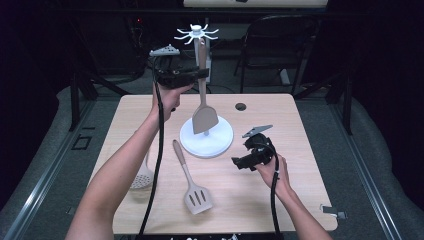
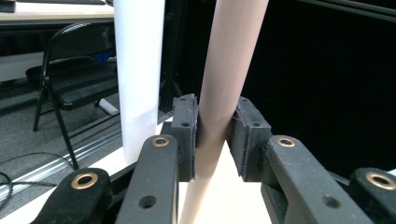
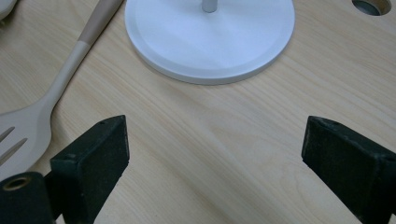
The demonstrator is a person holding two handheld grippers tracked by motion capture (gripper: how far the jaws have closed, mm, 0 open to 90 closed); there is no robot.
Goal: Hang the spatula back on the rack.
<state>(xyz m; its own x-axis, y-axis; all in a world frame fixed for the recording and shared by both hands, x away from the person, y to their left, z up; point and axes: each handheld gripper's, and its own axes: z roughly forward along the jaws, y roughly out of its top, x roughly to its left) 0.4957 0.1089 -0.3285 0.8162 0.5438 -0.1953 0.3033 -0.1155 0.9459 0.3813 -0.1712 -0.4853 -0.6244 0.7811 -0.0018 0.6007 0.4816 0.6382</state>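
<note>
Solid spatula (image 1: pixel 204 116) hangs beside the post of the white utensil stand (image 1: pixel 206 140), its handle pinched between the pads of the left gripper (image 1: pixel 204 73) just under the hook crown. The slotted turner (image 1: pixel 192 181) and the skimmer (image 1: pixel 142 176) lie on the wooden table (image 1: pixel 300 150), apparently yet to be hung. The right gripper (image 1: pixel 239 163) waits wide open and empty near the stand's base; no brand, label or writing is legible.

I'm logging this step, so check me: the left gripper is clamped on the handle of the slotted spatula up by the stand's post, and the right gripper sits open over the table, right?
Not quite. The left gripper is clamped on the solid spatula, as the high view shows; the slotted spatula lies on the table. The rest holds: the handle is beside the stand's post, and the right gripper sits open over the table.
</note>
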